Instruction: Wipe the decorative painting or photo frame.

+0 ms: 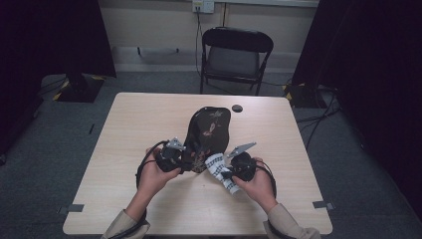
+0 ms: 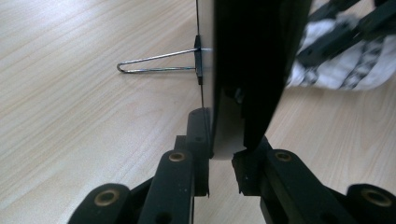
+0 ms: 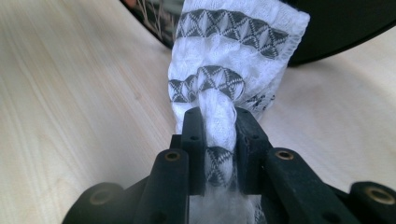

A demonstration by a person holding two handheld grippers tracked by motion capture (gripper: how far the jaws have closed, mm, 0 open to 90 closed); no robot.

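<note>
A dark pouch with a floral print [image 1: 209, 129] lies in the middle of the table. My left gripper [image 1: 185, 162] is shut on its near edge; in the left gripper view the jaws [image 2: 222, 154] pinch the pouch's black edge [image 2: 247, 70], and a wire pull loop [image 2: 154, 63] sticks out beside it. A white cloth with grey patterned bands [image 1: 217, 165] hangs at the pouch's near right corner. My right gripper [image 1: 227, 172] is shut on it, with the bunched cloth [image 3: 233, 56] squeezed between the jaws [image 3: 218, 126] and the pouch [image 3: 336, 28] just behind.
The wooden table [image 1: 144, 124] has bare surface on both sides of the pouch. A small black round object [image 1: 237, 108] lies near the far edge. A black folding chair [image 1: 234, 55] stands beyond the table. Dark curtains flank both sides.
</note>
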